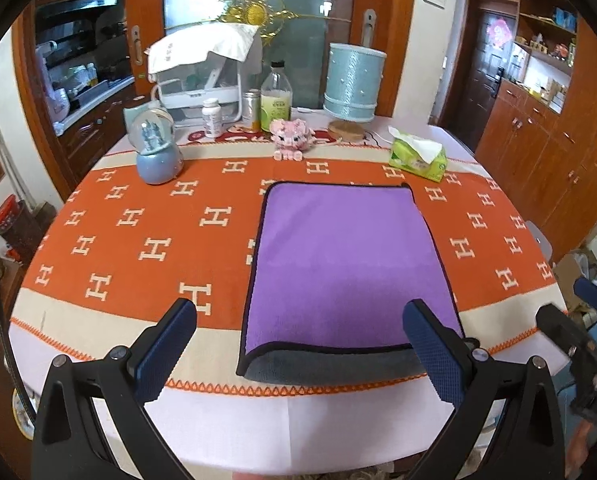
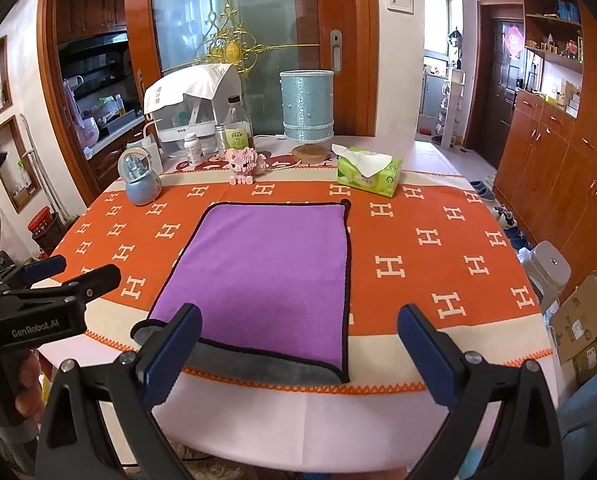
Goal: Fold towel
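A purple towel (image 1: 346,264) with a black hem lies flat on the orange patterned tablecloth, folded over, with a grey underside strip showing along its near edge (image 1: 330,366). It also shows in the right wrist view (image 2: 266,276). My left gripper (image 1: 298,344) is open and empty, held above the towel's near edge. My right gripper (image 2: 298,348) is open and empty, held near the towel's near right corner. The right gripper shows at the right edge of the left wrist view (image 1: 578,328), and the left gripper shows at the left of the right wrist view (image 2: 50,280).
Along the table's far side stand a snow globe (image 1: 156,152), a pink toy pig (image 1: 290,136), bottles (image 1: 276,100), a blue lamp (image 1: 352,80), a green tissue pack (image 1: 418,156) and a covered white appliance (image 1: 202,68). Wooden cabinets (image 2: 558,168) stand on the right.
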Tool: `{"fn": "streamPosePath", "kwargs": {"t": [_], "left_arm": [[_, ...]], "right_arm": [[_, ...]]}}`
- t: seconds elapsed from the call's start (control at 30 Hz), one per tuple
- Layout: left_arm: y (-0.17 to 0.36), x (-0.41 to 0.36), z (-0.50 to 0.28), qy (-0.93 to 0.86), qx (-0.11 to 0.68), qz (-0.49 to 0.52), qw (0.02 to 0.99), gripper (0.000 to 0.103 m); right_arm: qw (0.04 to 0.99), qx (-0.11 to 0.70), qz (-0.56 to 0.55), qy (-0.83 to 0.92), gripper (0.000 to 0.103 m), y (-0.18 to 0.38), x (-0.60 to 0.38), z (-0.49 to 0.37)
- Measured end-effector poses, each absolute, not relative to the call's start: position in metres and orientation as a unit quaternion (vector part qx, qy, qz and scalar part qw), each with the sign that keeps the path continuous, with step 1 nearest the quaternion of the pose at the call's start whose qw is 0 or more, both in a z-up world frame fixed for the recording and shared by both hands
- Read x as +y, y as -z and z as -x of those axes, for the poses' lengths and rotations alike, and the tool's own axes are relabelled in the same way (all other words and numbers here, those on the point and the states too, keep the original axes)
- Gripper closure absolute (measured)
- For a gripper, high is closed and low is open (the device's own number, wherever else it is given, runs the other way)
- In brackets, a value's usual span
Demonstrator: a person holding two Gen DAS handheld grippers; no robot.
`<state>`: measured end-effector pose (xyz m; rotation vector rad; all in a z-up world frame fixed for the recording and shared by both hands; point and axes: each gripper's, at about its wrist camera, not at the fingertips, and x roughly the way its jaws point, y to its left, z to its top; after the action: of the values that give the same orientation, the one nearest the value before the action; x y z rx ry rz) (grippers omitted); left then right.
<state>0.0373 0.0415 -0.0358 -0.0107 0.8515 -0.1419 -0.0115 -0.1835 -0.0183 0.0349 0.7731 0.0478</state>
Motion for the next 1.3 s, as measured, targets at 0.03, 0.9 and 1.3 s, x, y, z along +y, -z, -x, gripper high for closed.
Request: {"fn": "streamPosePath", "kwargs": {"t": [0.03, 0.9, 1.3], "left_arm": [[0.042, 0.043, -0.039, 0.074, 0.412, 0.0, 0.908, 0.001], [0.15, 0.064, -0.077, 0.245, 0.48, -0.1, 0.836, 0.011], [0.17, 0.071, -0.095, 0.292, 0.53, -0.091, 0.791, 0.04]], "right_arm": [[0.926, 0.375, -0.017, -0.025, 0.004, 0.022, -0.185, 0.01], [0.86, 0.472, 0.061, -0.184, 0.057, 0.133, -0.195, -0.022], [0.845, 0.487, 0.096, -0.198, 0.074, 0.146, -0.201, -0.034]]}}
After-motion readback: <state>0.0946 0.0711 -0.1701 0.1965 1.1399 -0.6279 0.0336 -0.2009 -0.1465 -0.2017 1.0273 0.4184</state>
